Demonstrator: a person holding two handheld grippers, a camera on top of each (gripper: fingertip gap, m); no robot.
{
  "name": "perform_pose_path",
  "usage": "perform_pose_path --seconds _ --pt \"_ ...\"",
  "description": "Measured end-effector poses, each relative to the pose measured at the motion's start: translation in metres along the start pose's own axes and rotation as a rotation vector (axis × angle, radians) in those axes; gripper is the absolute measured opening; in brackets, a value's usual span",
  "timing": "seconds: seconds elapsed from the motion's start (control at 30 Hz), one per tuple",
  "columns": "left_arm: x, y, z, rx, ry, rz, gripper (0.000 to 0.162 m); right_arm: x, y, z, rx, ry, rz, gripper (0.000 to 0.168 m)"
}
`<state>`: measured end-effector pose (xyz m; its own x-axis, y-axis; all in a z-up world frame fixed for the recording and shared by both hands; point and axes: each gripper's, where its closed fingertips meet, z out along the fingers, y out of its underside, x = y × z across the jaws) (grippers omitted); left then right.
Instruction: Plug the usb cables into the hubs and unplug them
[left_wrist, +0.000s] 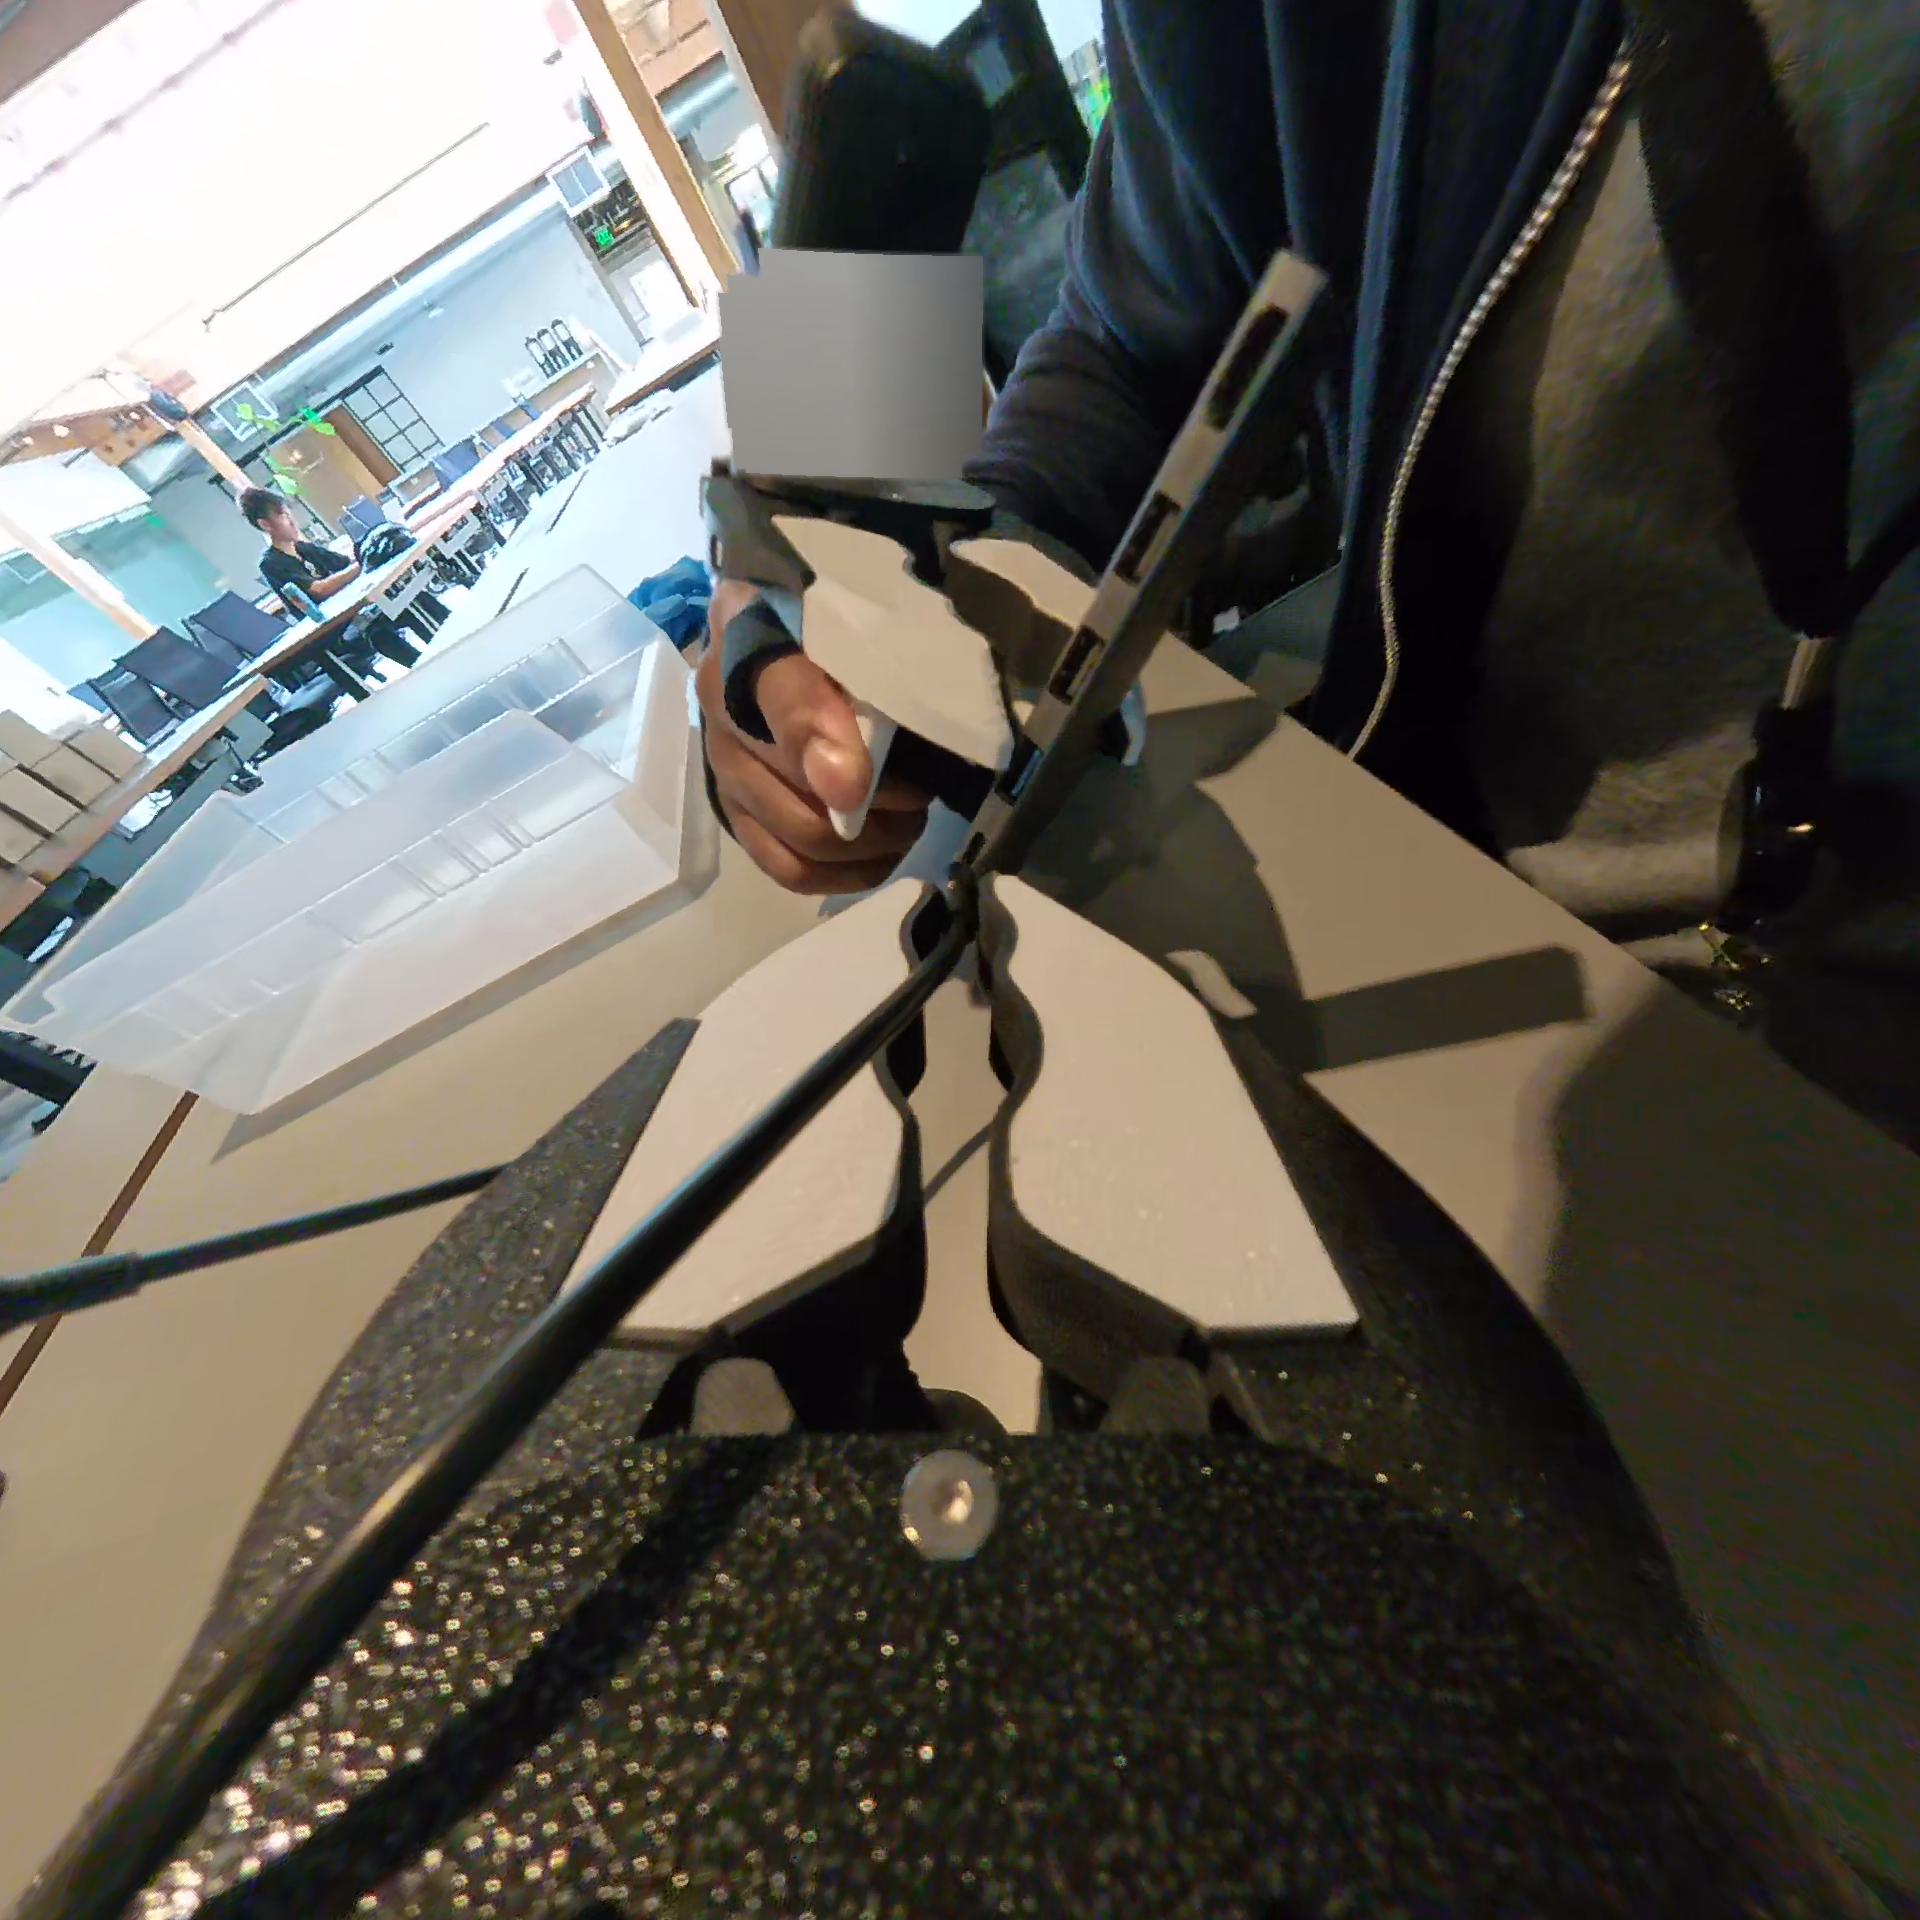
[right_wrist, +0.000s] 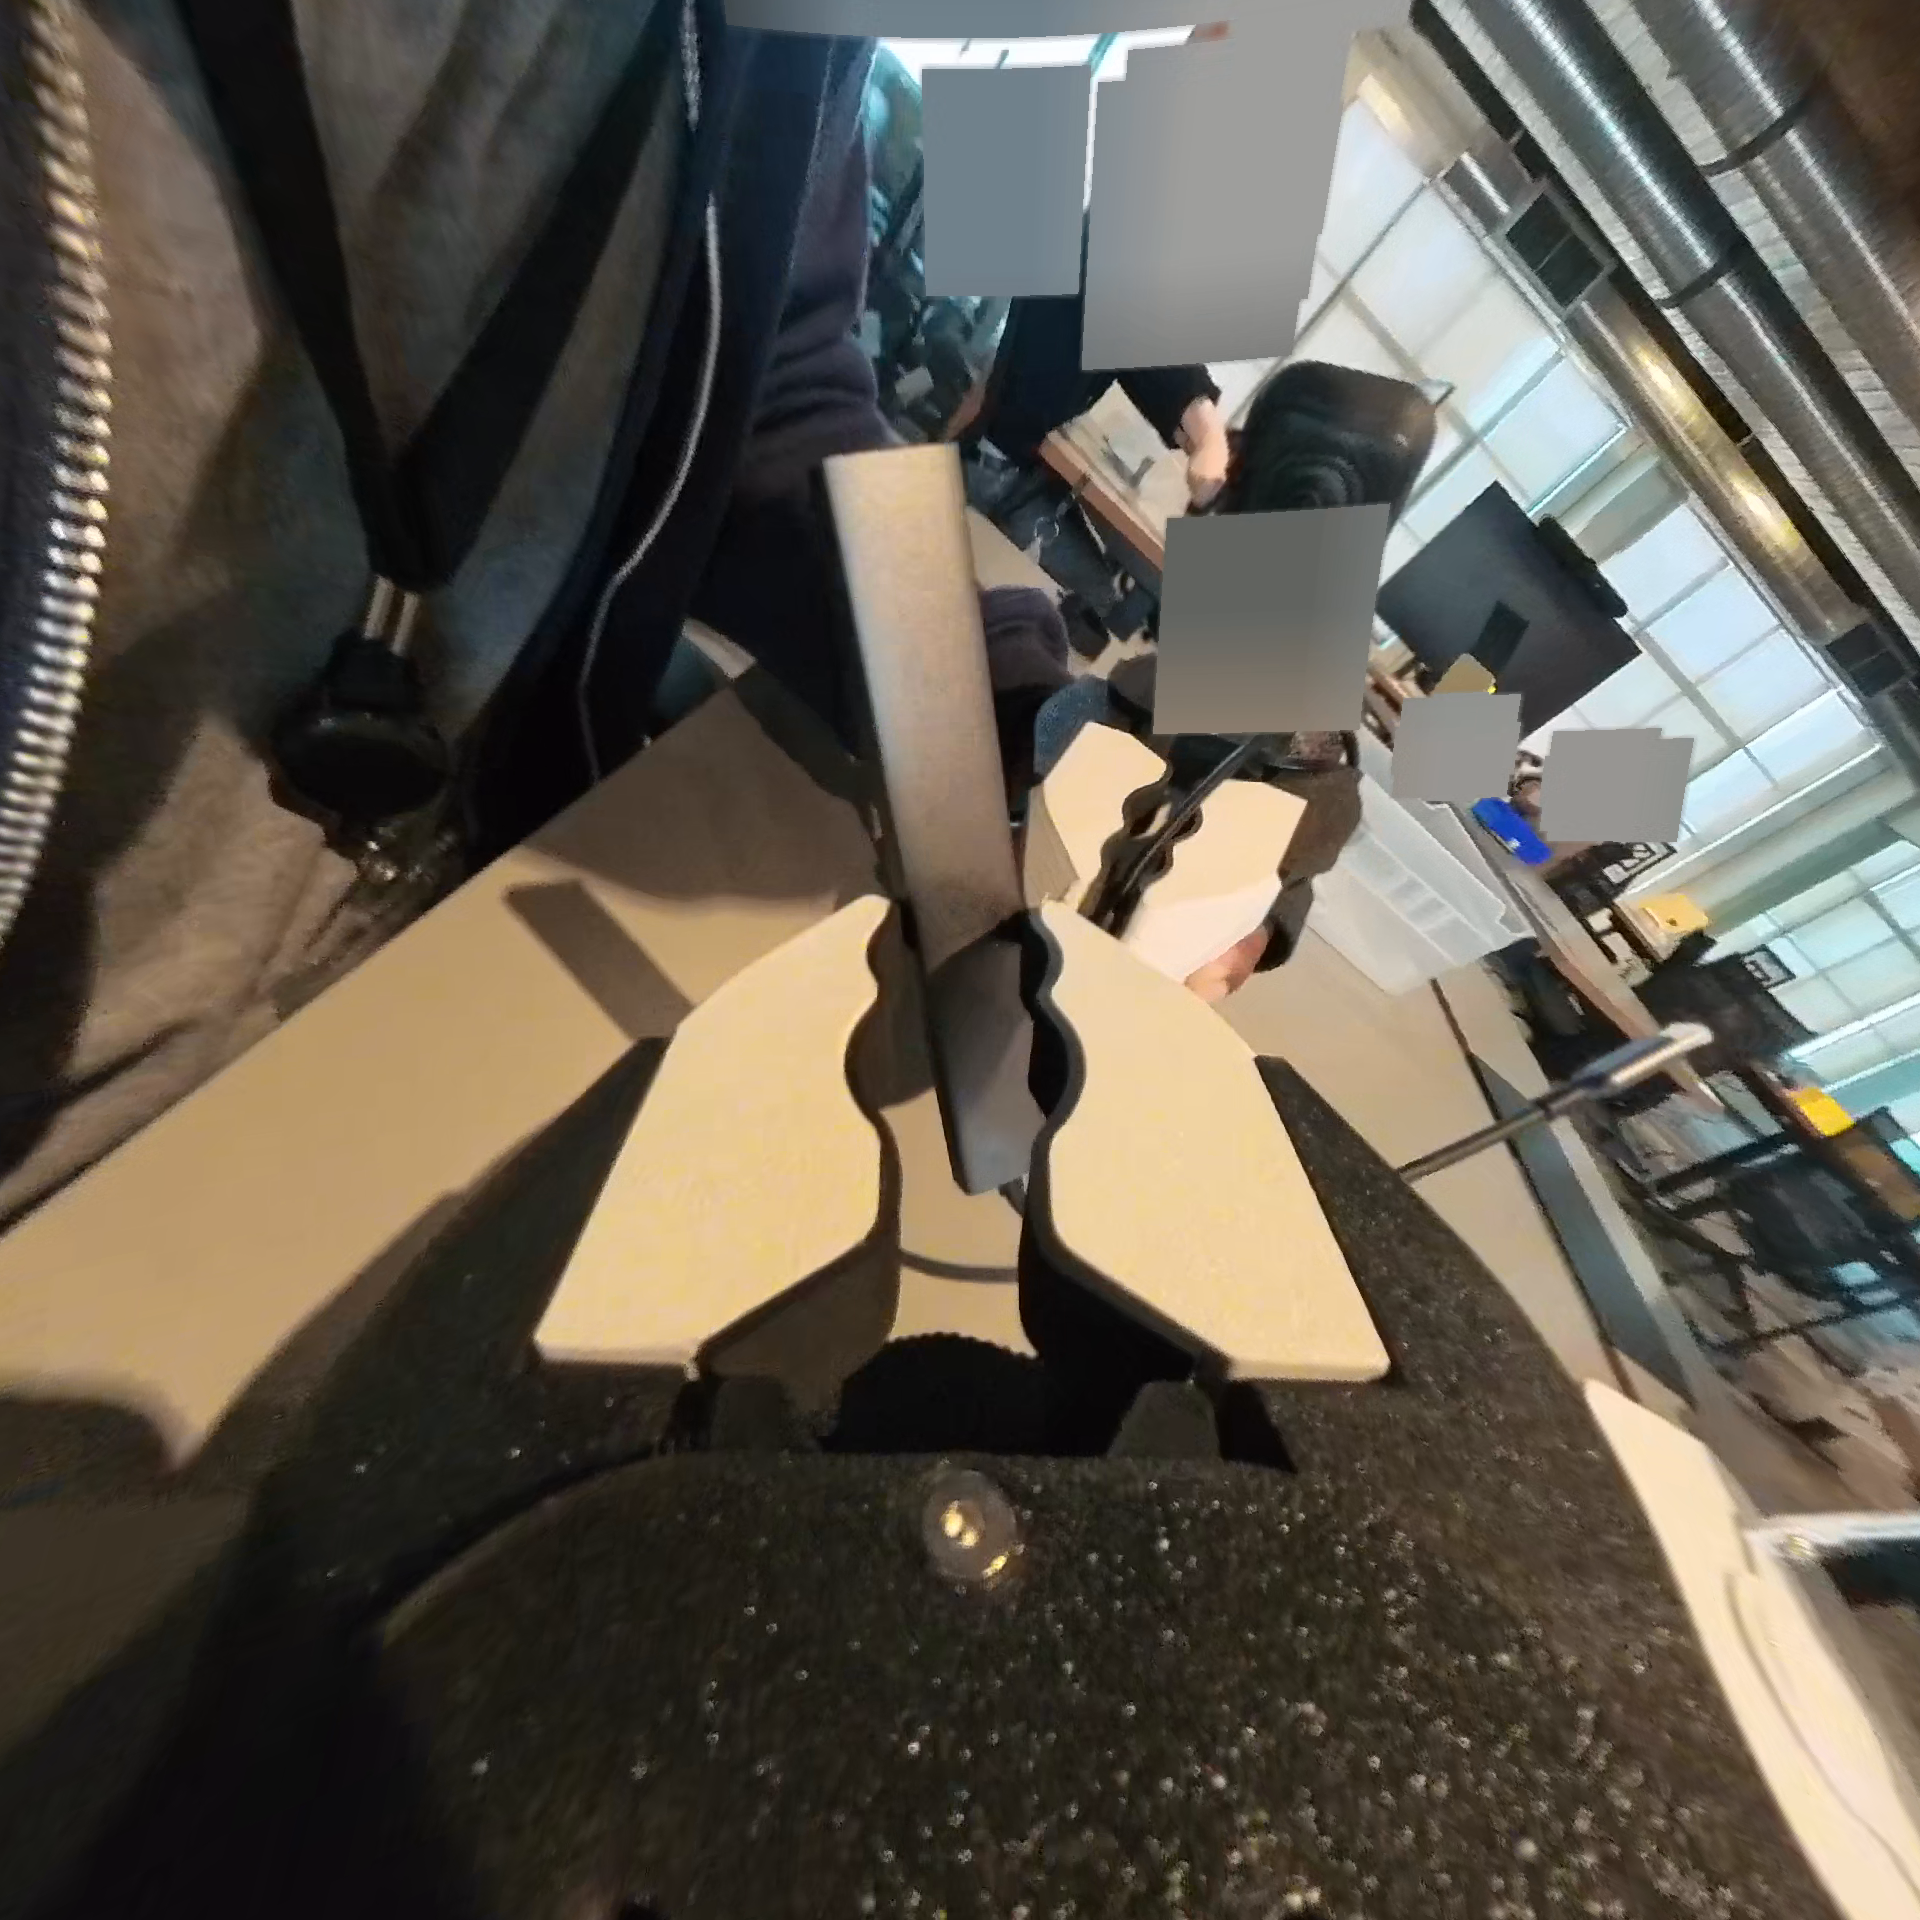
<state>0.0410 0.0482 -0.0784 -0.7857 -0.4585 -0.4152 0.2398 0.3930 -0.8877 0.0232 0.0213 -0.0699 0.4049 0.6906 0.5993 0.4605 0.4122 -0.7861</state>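
Pinching one black cable (left_wrist: 665, 1174), left gripper (left_wrist: 961, 914); right gripper (right_wrist: 1023, 935) clamping one grey hub (right_wrist: 920, 675); one clear bin (left_wrist: 416, 831) apparently empty.

Hub (right_wrist: 920, 665): matt grey metal. Cable (left_wrist: 582, 1226): smooth black plastic. Bin (left_wrist: 395, 831) at 10 o'clock: frosted clear plastic. Desk (left_wrist: 1558, 1195): matt, smooth.

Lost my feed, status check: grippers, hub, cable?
Right gripper shut on USB hub, held above the table. Left gripper shut on black cable at the hub's end. Nothing in the way.

Two claws, left (left_wrist: 961, 914) and right (right_wrist: 961, 940), one hub (left_wrist: 1174, 582), one cable (left_wrist: 582, 1226), one clear bin (left_wrist: 416, 831).
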Motion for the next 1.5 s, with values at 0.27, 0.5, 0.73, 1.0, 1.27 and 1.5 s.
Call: perform_pose_path --seconds 0.27,0.5,0.73,1.0,1.27,1.5 --pt "0.006 -0.016 0.000 0.094 0.048 -0.039 0.006 0.001 -0.017 -0.005 0.141 -0.060 0.157 0.021" --pt "0.006 -0.024 0.001 0.157 0.074 -0.094 0.006 0.004 -0.027 -0.009 0.246 -0.105 0.276 0.022" --pt "0.005 -0.030 0.000 0.218 0.113 -0.190 0.006 0.007 -0.033 -0.013 0.340 -0.162 0.397 0.021" --pt "0.004 -0.035 0.002 0.262 0.193 -0.359 0.007 0.017 -0.038 -0.016 0.455 -0.198 0.533 0.021" --pt "0.002 -0.036 0.002 0.291 0.234 -0.473 0.006 0.021 -0.038 -0.017 0.497 -0.223 0.600 0.021" --pt "0.000 -0.037 0.001 0.312 0.245 -0.509 0.006 0.023 -0.038 -0.016 0.510 -0.220 0.604 0.021"
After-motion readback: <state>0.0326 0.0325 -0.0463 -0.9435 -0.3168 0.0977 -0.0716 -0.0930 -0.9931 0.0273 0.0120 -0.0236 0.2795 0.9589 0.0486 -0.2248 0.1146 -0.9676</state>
